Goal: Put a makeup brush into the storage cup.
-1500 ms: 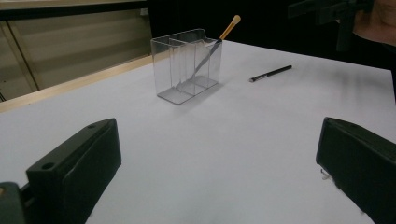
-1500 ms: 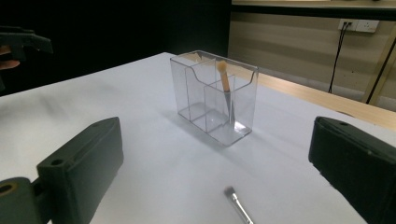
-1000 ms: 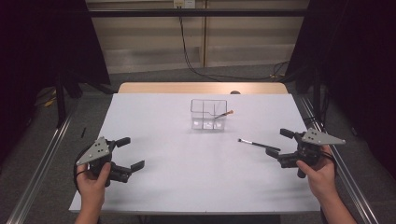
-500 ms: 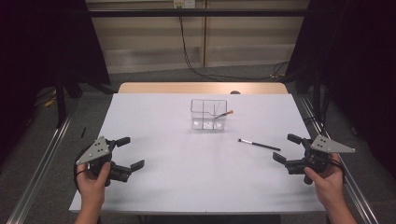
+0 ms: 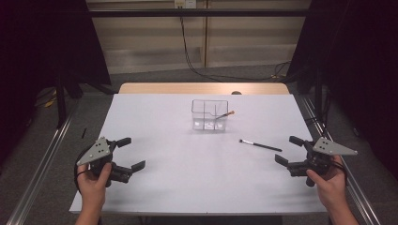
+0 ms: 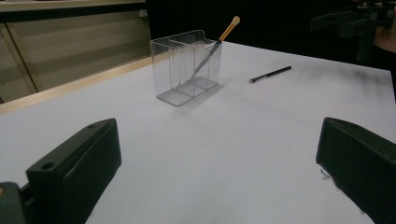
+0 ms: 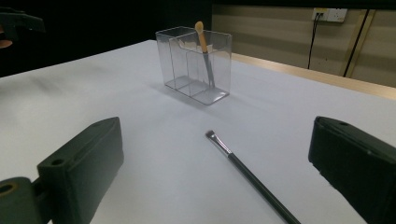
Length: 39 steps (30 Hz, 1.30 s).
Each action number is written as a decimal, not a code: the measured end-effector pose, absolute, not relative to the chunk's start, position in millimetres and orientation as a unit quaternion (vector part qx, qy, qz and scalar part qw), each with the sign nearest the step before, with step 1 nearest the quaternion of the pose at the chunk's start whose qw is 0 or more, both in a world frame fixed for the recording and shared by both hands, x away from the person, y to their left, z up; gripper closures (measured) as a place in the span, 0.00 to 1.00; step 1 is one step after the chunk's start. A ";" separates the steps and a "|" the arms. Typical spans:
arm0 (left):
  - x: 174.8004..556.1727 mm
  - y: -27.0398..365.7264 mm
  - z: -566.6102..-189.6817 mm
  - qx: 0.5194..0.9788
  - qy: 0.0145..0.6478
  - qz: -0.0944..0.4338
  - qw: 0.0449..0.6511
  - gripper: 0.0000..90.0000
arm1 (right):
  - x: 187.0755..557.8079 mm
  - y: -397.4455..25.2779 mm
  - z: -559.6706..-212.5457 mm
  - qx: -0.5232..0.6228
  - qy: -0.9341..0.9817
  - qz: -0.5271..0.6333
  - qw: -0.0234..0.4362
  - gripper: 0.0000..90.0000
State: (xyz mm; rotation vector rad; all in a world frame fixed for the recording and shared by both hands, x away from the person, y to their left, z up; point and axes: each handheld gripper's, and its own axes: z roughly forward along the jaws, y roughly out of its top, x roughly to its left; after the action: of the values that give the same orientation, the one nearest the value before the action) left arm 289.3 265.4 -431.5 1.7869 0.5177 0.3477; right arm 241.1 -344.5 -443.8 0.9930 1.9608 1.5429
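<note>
My right tool (image 5: 294, 151) sits low over the white table (image 5: 178, 187) with its two black jaws spread wide and nothing between them. In the right gripper view the long black-handled makeup brush (image 7: 247, 172) lies flat on the table just ahead of those jaws, in line with the gap, its silver ferrule and small dark bristle tip pointing toward the clear plastic three-compartment holder (image 7: 194, 65). From the high view that black brush (image 5: 260, 146) lies apart from the holder (image 5: 209, 115), on the side nearer my right tool, touching neither.

My left tool (image 5: 130, 153) is likewise spread open and holding nothing, well apart from the holder on its opposite side, near the table's front edge. In the left gripper view the holder (image 6: 187, 65) stands upright ahead of the jaws.

Inside the holder, a second slim grey-handled brush with an orange end (image 6: 219, 39) leans tilted in the end compartment nearest the black brush, its orange end sticking out above the rim.
</note>
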 end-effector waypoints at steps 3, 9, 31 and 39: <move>289.0 266.4 -431.0 0.766 0.222 0.151 0.584 0.00 | 240.9 -343.9 -443.1 0.360 0.710 0.561 0.227 0.03; 290.4 267.7 -430.8 0.764 0.223 0.151 0.586 0.00 | 240.6 -346.0 -442.7 0.363 0.707 0.563 0.225 0.03; 292.0 267.7 -430.2 0.760 0.225 0.151 0.591 0.00 | 260.3 -339.6 -436.2 0.364 0.710 0.556 0.232 0.03; 292.3 265.9 -430.6 0.759 0.226 0.147 0.592 0.00 | 271.4 -336.8 -435.5 0.367 0.710 0.555 0.231 0.03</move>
State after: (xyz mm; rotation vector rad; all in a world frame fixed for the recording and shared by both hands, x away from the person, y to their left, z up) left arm 292.3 265.9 -430.6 1.7662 0.5249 0.3414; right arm 271.4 -336.8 -435.5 1.0094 1.9523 1.5247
